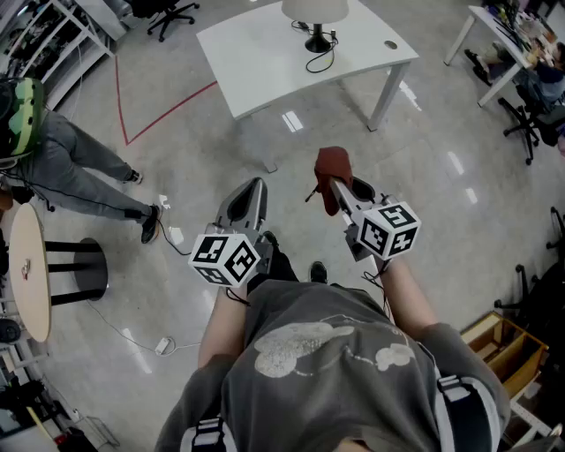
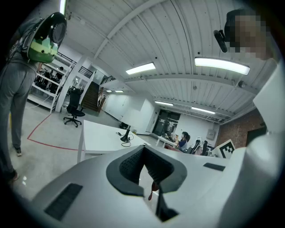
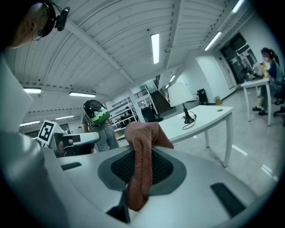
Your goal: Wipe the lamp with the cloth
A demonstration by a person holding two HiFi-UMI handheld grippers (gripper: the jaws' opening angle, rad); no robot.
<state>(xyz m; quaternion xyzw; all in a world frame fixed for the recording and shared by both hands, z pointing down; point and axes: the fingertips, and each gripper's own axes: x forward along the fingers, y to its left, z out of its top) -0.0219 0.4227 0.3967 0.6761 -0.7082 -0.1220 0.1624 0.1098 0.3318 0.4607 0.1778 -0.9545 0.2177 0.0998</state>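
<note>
Two tools are held over the floor (image 1: 221, 150). The right tool (image 1: 336, 186) (image 3: 140, 174) clamps one reddish-brown cloth (image 1: 334, 166) (image 3: 141, 147), which bunches above its jaws and hangs below them. The left tool (image 1: 254, 187) (image 2: 149, 171) is closed with nothing between its jaws. One lamp (image 1: 315, 12) stands on the white surface (image 1: 265, 62), well ahead of both tools, its cord (image 1: 322, 60) curled beside the base.

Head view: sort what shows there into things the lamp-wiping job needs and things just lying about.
For the job:
- lamp, standing on the white table
- cloth, clamped in the right gripper

Just lying about:
- round wooden table
- office chair
- wooden crate
- white adapter on the floor
</note>
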